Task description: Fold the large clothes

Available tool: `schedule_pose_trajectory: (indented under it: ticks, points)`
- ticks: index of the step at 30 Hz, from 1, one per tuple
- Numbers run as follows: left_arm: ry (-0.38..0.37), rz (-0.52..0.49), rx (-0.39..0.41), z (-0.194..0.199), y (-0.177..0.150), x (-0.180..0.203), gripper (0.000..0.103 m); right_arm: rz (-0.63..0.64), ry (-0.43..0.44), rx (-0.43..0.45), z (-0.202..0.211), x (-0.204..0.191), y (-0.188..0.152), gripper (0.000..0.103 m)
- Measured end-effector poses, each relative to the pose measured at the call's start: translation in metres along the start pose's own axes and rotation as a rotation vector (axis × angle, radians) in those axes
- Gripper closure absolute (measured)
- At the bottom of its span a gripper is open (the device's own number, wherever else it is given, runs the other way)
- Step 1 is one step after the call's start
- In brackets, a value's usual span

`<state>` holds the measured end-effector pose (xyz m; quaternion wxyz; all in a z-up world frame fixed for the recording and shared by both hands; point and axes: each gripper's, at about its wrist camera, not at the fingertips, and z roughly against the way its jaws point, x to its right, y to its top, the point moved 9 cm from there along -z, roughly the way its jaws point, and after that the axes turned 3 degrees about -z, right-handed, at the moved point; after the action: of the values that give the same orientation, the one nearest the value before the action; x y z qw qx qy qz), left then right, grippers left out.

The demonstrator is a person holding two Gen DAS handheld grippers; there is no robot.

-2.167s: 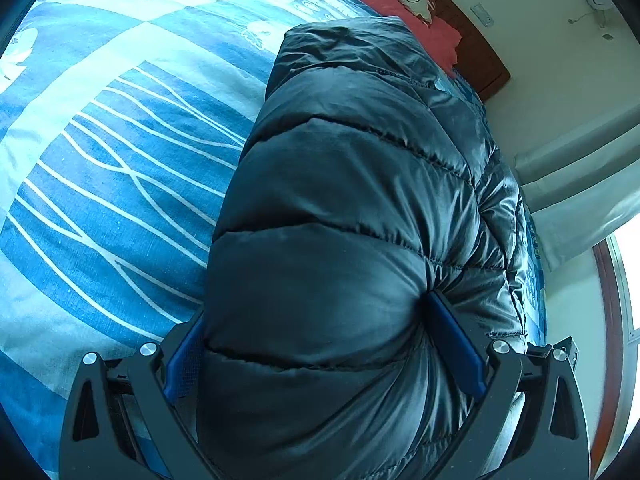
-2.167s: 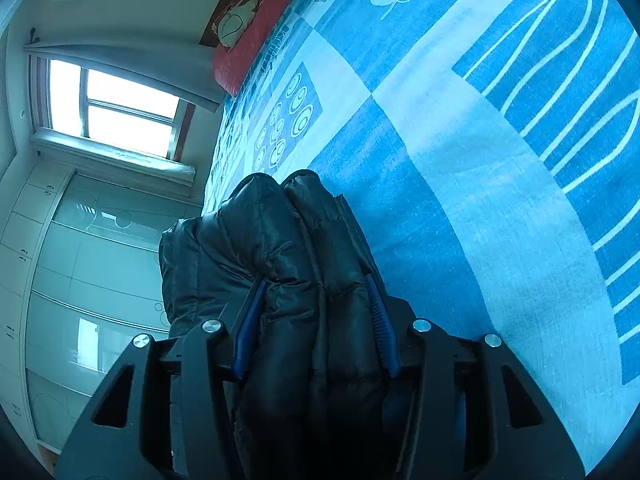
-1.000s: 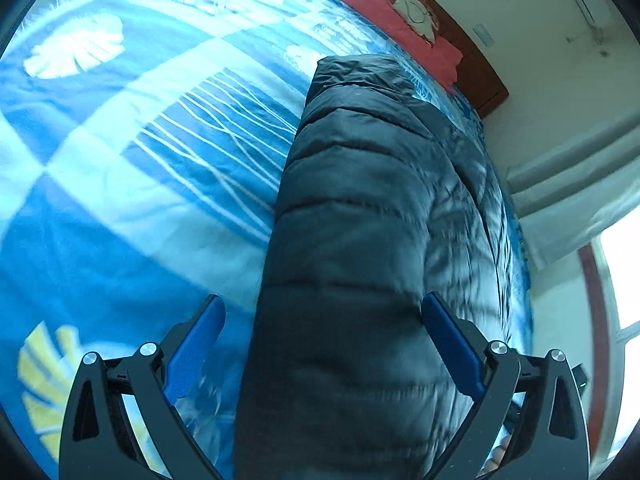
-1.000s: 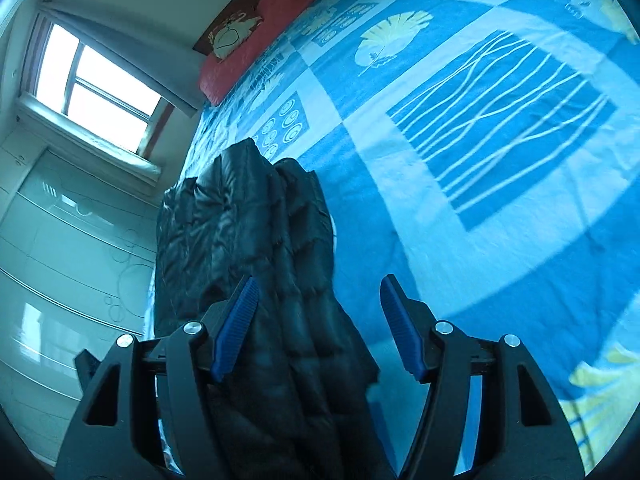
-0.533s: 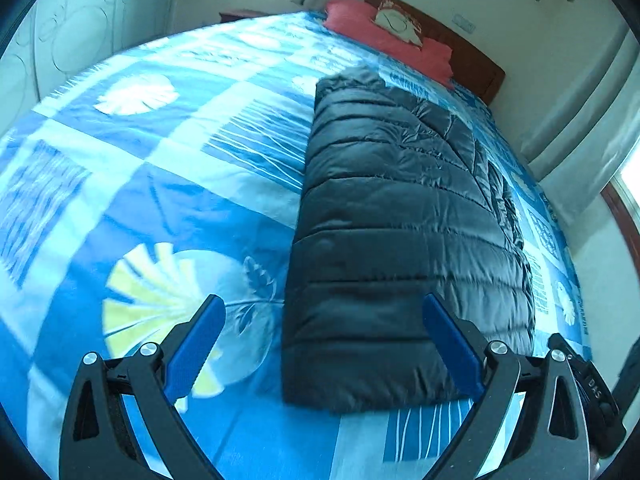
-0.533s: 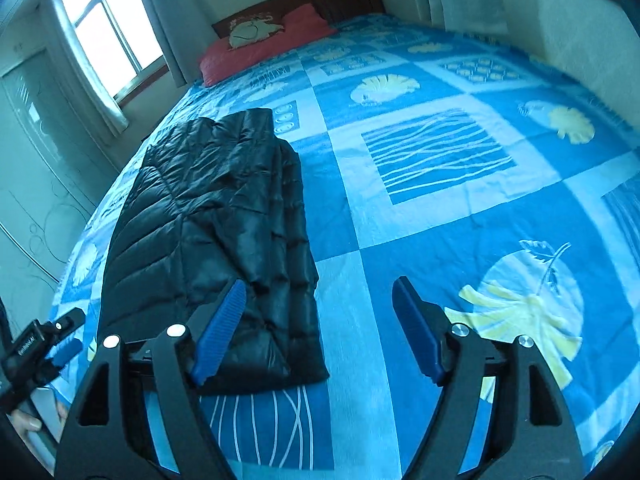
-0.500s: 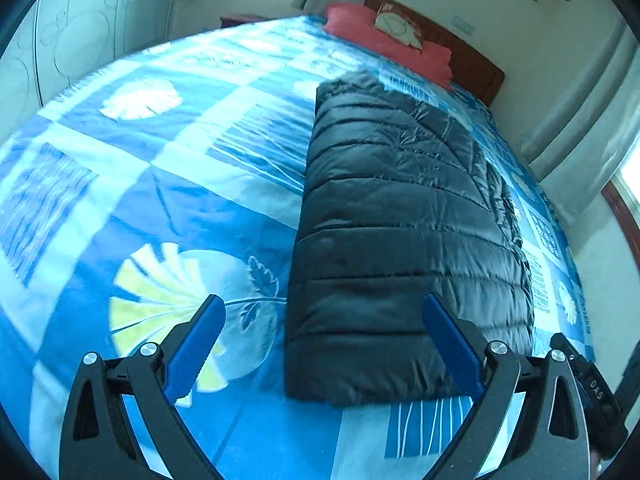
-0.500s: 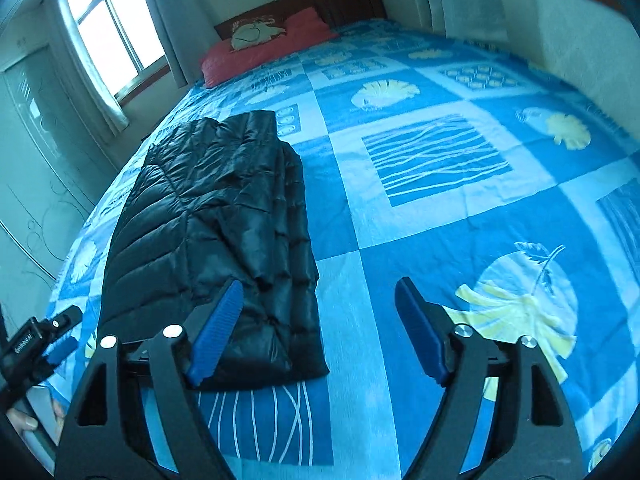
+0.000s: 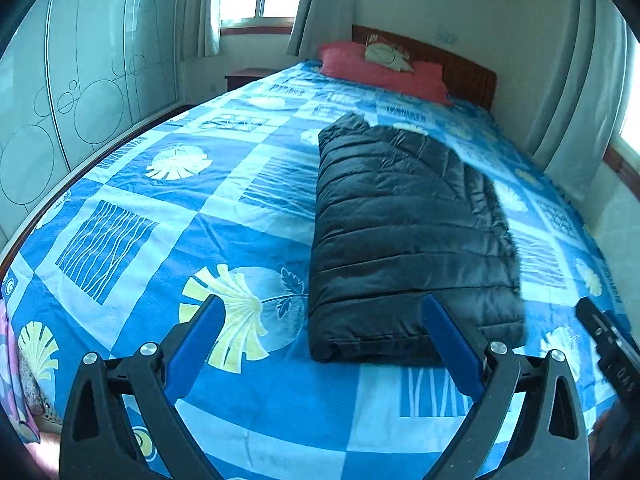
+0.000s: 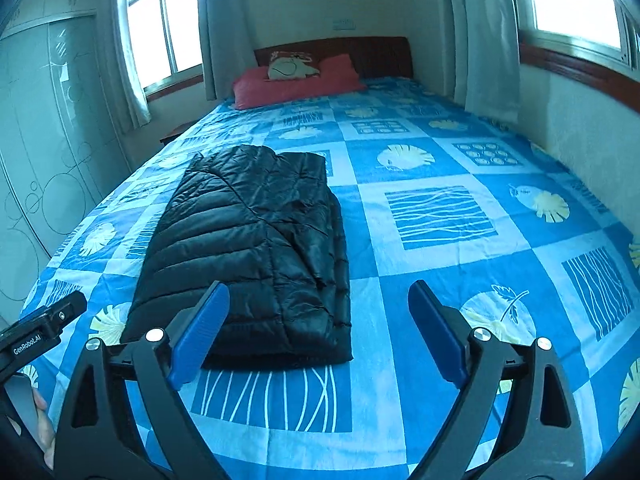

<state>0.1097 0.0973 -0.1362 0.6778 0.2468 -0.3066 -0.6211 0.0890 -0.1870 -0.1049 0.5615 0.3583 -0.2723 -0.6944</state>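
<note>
Two grippers hanging over the bed, both wide open, holding nothing. Left gripper (image 9: 320, 340) sitting above the blue patterned bedspread (image 9: 168, 216), blue fingers (image 9: 196, 340) spread far apart, not touching the jacket. Right gripper (image 10: 318, 336) doing the same, fingers (image 10: 200, 332) far apart, one crossing in front of the near corner of the jacket and hiding a bit of it. Black puffer jacket (image 9: 404, 236) lying folded flat in a long block on the bedspread, running toward the red pillow (image 9: 380, 70) but well apart from it. Folded layers showing along one long edge (image 10: 256, 236). Far end of the jacket looking bumpy, hard to make out. Cream thing (image 10: 290, 66) resting on the pillow, too small to tell. Other gripper's body poking in at each picture's edge, cut off.
</note>
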Motion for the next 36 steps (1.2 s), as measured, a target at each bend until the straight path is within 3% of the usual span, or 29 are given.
schedule_pose_trajectory:
  ticks: [6,22,36]
  points:
    - [0.014,-0.043,0.056,0.02,0.01,0.01,0.005,0.011,-0.002,0.032,0.016,-0.006,0.008,0.012]
    - [0.01,-0.088,0.117,0.041,0.015,0.025,0.005,0.047,-0.005,0.067,0.033,-0.015,0.013,0.01]
    - [-0.006,-0.081,0.114,0.042,0.013,0.03,0.005,0.048,0.0,0.065,0.035,-0.02,0.012,0.01]
